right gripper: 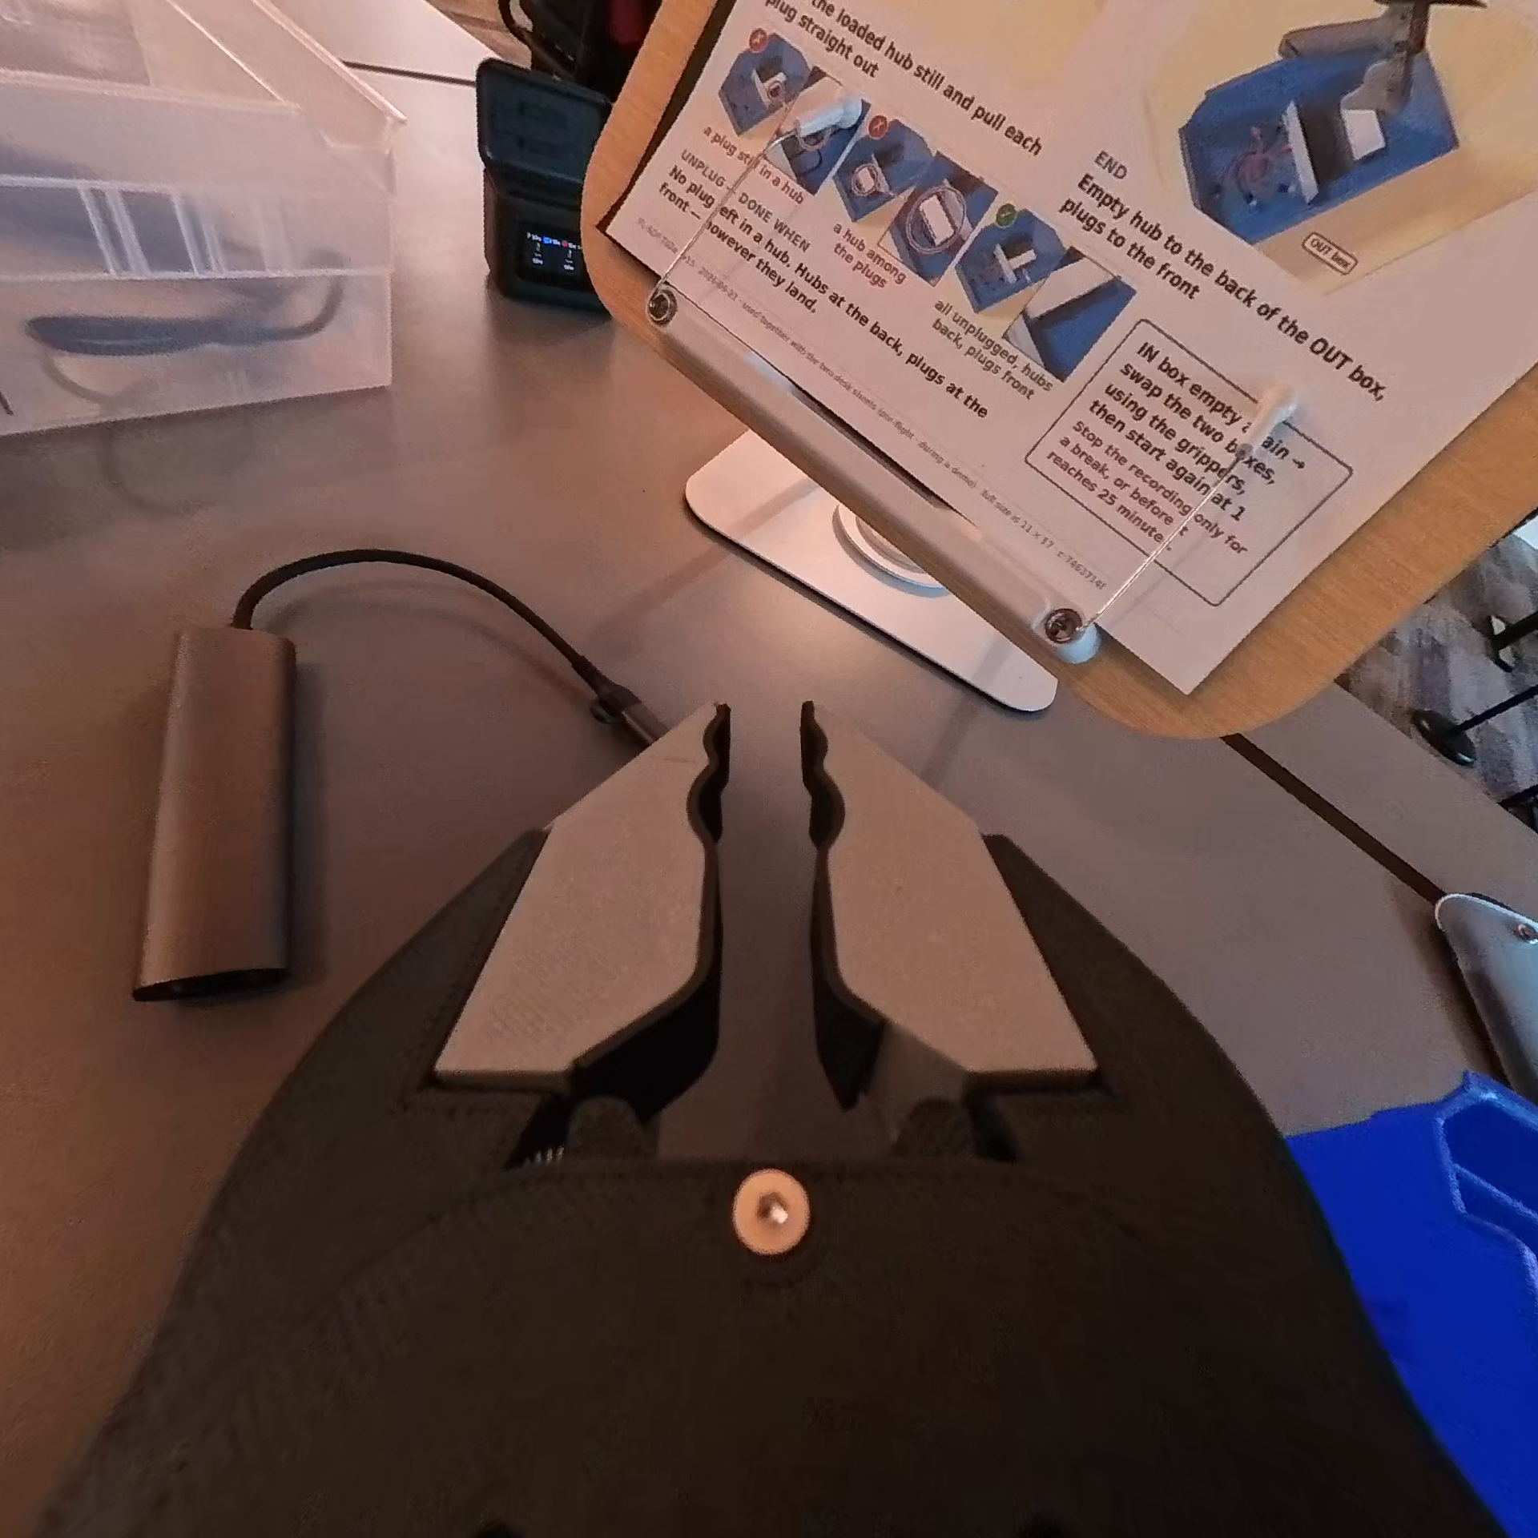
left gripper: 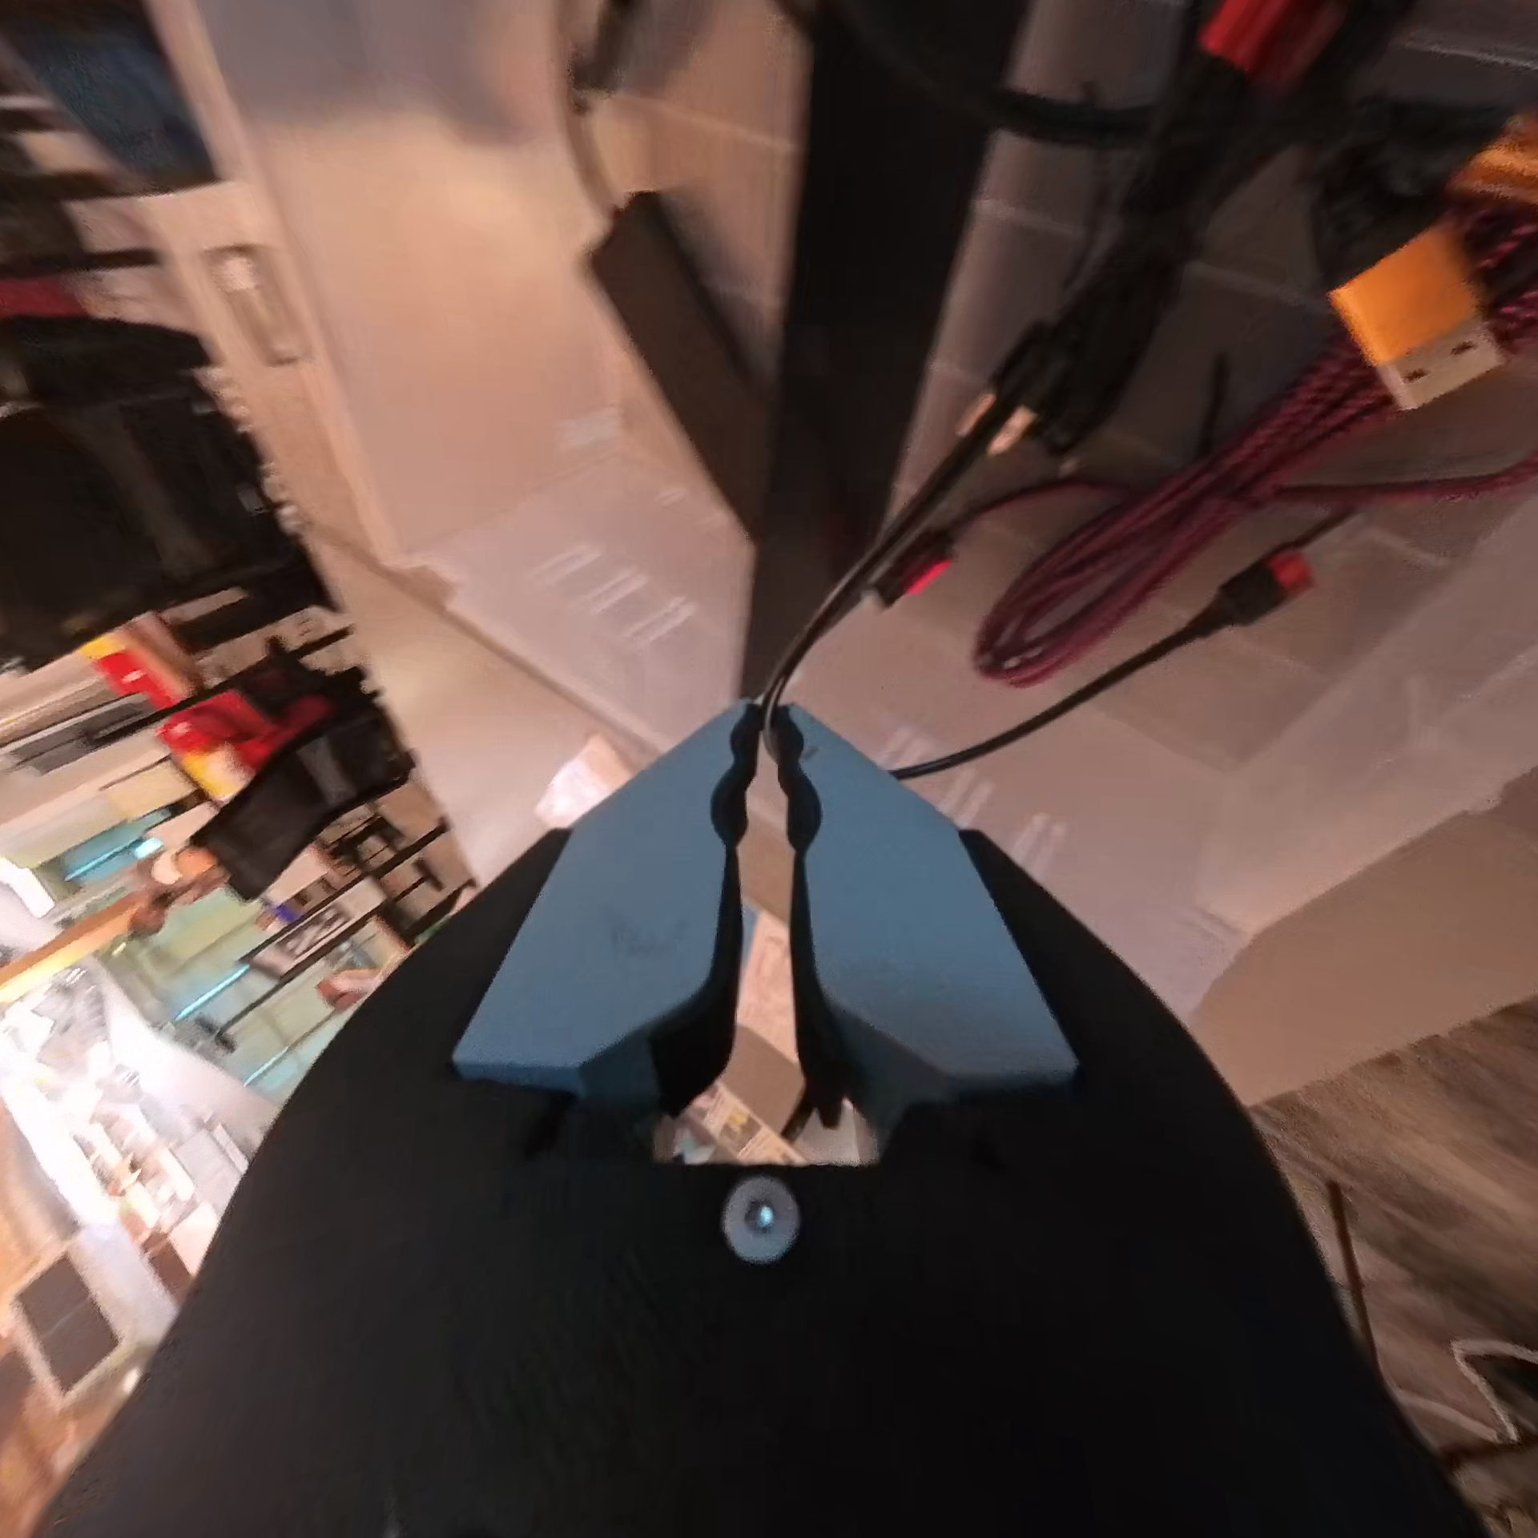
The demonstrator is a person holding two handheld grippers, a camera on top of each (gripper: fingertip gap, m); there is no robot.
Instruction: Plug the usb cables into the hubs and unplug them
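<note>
In the left wrist view my left gripper (left gripper: 770, 711) has its blue fingers closed at the tips on a thin black cable (left gripper: 812, 622), which runs up and away toward dark plugs (left gripper: 1024, 399). The view is tilted and blurred. An orange USB plug (left gripper: 1415, 324) on a red braided cable (left gripper: 1165, 566) lies at the upper right, with a red and black plug (left gripper: 1265, 582) below it. In the right wrist view my right gripper (right gripper: 766, 711) is open and empty above the table. A grey hub (right gripper: 216, 807) lies to its left, and the hub's own cable plug (right gripper: 620, 716) rests beside my left fingertip.
A clear plastic box (right gripper: 191, 208) stands at the back left. A printed sheet on a wooden board with a white stand (right gripper: 1040, 291) fills the back right. A small black device with a screen (right gripper: 541, 183) sits between them. A blue bin (right gripper: 1431, 1248) is at the near right. The left gripper's tips are roughly 45 centimeters from the right gripper's. Between my left fingertips and the orange USB plug (left gripper: 1415, 324) there is roughly 12 centimeters. The grey hub (right gripper: 216, 807) lies some 15 centimeters from my right tips, 35 centimeters from my left tips.
</note>
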